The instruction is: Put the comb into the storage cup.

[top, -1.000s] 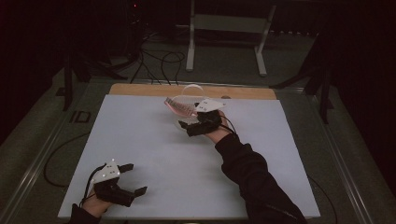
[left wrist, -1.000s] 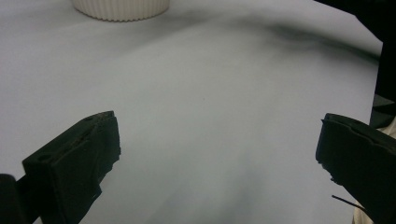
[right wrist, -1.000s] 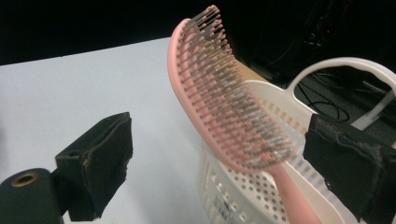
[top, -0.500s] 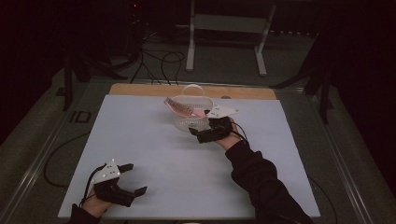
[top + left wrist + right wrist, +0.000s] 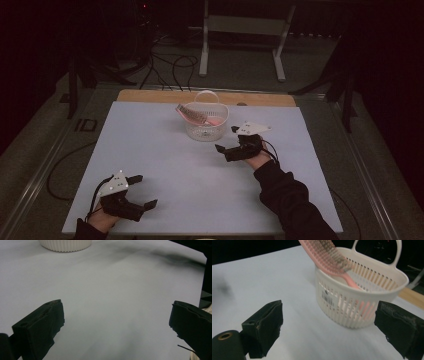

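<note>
A white slotted basket (image 5: 205, 127) with a handle stands at the back middle of the white table (image 5: 160, 150). A pink hairbrush (image 5: 192, 115) leans in it, bristle head sticking out over the left rim. My right gripper (image 5: 226, 138) is open and empty, just to the right of the basket and apart from it. In the right gripper view, the basket (image 5: 362, 302) and brush (image 5: 329, 255) sit beyond the spread jaws of the right gripper (image 5: 329, 318). My left gripper (image 5: 146, 190) rests open at the near left corner. The left gripper (image 5: 116, 315) holds nothing, and the basket's base (image 5: 65, 243) shows far ahead.
A wooden strip (image 5: 150, 96) runs along the table's far edge. Beyond it, cables (image 5: 170, 65) and a metal stand (image 5: 242, 25) are on the dark floor. A cable (image 5: 55, 175) trails off the left side. Bare white tabletop lies between the two grippers.
My right gripper has drawn back from the basket, toward the right and nearer the person. The brush stays in the basket. The left gripper has not moved.
</note>
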`<state>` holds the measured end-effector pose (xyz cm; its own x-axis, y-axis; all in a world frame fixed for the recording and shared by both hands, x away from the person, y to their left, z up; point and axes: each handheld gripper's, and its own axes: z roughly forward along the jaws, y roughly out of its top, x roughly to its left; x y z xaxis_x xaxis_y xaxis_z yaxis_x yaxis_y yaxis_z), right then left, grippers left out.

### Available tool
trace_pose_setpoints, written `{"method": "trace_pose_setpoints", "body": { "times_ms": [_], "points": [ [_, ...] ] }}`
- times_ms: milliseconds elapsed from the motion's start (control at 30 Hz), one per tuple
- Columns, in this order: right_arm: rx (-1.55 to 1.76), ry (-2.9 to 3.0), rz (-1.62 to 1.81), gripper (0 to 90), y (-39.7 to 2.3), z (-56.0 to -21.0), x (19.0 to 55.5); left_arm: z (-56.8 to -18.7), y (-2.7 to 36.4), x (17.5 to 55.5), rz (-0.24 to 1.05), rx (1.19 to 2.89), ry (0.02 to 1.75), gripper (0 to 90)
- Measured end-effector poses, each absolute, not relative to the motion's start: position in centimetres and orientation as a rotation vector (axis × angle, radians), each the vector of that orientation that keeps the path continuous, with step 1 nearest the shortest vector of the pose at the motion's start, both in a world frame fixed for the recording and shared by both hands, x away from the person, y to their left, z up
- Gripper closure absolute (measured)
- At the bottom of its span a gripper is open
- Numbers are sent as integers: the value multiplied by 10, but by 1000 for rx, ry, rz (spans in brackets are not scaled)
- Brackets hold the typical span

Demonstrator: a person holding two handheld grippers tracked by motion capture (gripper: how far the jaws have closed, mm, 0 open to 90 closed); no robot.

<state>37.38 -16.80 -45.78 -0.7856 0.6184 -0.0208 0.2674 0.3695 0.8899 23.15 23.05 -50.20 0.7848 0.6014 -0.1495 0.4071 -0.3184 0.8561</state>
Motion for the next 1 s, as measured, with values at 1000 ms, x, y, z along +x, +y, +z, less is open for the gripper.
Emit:
{"method": "trace_pose_setpoints", "body": {
  "times_ms": [1000],
  "points": [
    [944,2328,1386,82,-225,-505,327,-501,231,231,243,1958,752,1]
  ]
}}
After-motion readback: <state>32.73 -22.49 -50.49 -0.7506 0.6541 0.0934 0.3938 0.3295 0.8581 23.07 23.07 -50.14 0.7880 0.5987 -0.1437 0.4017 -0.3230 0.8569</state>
